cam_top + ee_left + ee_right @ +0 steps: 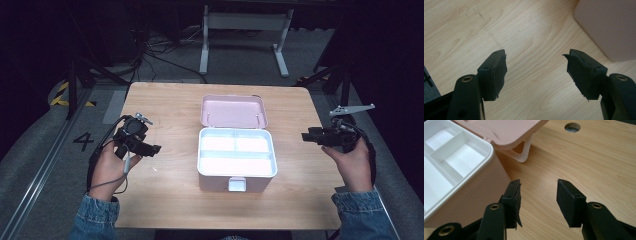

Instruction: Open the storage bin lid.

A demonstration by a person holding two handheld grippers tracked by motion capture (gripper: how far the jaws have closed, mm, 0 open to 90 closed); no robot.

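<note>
While both my left gripper [150, 148] and right gripper [306, 136] hang wide open and empty, the pink box [237, 172] mid-desk looks light, stiff, slippery plastic, so I'd grab its front latch [237, 184].

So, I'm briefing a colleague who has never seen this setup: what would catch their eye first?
The open pink plastic box with white divided tray at the middle of the light wooden table, its lid tipped back on the far side. Next, the left hand-held gripper and right hand-held gripper flanking it, each with jaws apart and holding nothing.
</note>
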